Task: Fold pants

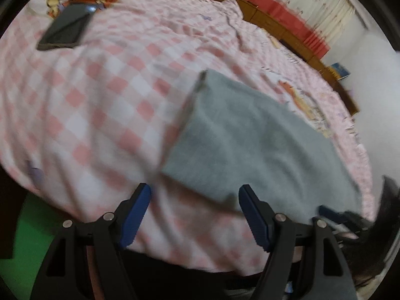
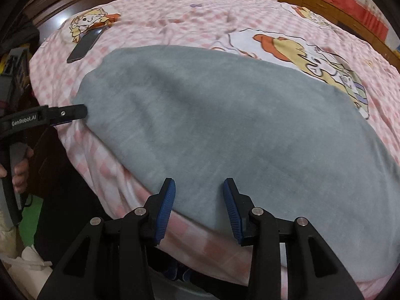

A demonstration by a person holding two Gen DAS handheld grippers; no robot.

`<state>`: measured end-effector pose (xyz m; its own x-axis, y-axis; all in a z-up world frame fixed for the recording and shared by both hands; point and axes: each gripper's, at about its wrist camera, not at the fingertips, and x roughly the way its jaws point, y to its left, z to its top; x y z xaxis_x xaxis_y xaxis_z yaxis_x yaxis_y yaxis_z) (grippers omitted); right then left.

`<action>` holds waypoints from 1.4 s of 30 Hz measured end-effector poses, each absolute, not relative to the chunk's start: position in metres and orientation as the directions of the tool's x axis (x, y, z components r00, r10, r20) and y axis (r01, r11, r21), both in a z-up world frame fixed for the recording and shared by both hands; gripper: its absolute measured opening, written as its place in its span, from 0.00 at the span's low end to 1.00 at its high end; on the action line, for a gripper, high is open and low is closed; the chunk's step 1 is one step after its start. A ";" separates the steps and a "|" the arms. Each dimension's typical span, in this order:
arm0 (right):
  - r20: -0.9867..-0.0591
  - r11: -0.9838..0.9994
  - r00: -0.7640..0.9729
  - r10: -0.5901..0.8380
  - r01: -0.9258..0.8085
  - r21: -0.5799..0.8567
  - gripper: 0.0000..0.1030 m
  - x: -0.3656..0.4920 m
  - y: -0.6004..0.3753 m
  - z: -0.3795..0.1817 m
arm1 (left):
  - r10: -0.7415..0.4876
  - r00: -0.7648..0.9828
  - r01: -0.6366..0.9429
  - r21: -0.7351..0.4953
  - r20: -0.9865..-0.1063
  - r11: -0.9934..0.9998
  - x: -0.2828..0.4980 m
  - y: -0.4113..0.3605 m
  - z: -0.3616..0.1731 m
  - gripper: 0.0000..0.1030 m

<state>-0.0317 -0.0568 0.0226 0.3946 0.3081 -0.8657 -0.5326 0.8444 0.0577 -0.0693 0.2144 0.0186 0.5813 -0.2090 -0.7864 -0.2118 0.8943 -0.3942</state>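
Observation:
The grey pants (image 2: 225, 125) lie flat on the pink checked bed, folded lengthwise into one long strip; they also show in the left wrist view (image 1: 250, 145). My left gripper (image 1: 195, 195) is open and empty, hovering at the near left corner of the pants. It shows side-on in the right wrist view (image 2: 82, 111) at the pants' left end. My right gripper (image 2: 198, 187) is open and empty, its fingers just over the near edge of the pants. It is dimly visible at the lower right of the left wrist view (image 1: 332, 212).
A dark phone (image 1: 66, 31) lies on the bed (image 1: 100, 100) at the far left, also in the right wrist view (image 2: 85, 45). A wooden headboard and cabinets (image 1: 275, 22) stand behind the bed. The bed's near edge (image 2: 200, 237) drops off below my grippers. A green floor (image 1: 25, 237) lies at lower left.

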 end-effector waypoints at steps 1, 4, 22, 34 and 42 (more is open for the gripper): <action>-0.866 0.844 0.392 0.312 -0.533 0.063 0.40 -0.031 -0.056 0.022 | -0.220 0.586 -0.201 -0.403 -0.780 0.893 -0.067 0.212 0.020 0.74; -0.864 0.847 0.386 0.324 -0.525 0.084 0.40 -0.029 -0.057 0.020 | -0.225 0.615 -0.154 -0.395 -0.756 0.906 -0.062 0.201 0.028 0.73; -0.845 0.853 0.398 0.356 -0.509 0.119 0.40 -0.031 -0.060 0.021 | -0.221 0.669 -0.181 -0.444 -0.710 0.877 -0.056 0.201 0.053 0.10; -0.843 0.854 0.396 0.363 -0.504 0.131 0.40 -0.031 -0.060 0.021 | -0.019 0.645 -0.370 -0.334 -0.764 0.867 -0.067 0.246 0.046 0.13; -0.821 0.857 0.442 0.360 -0.504 0.105 0.40 -0.035 -0.065 0.040 | -0.118 0.672 -0.275 -0.395 -0.731 0.877 -0.073 0.238 0.045 0.52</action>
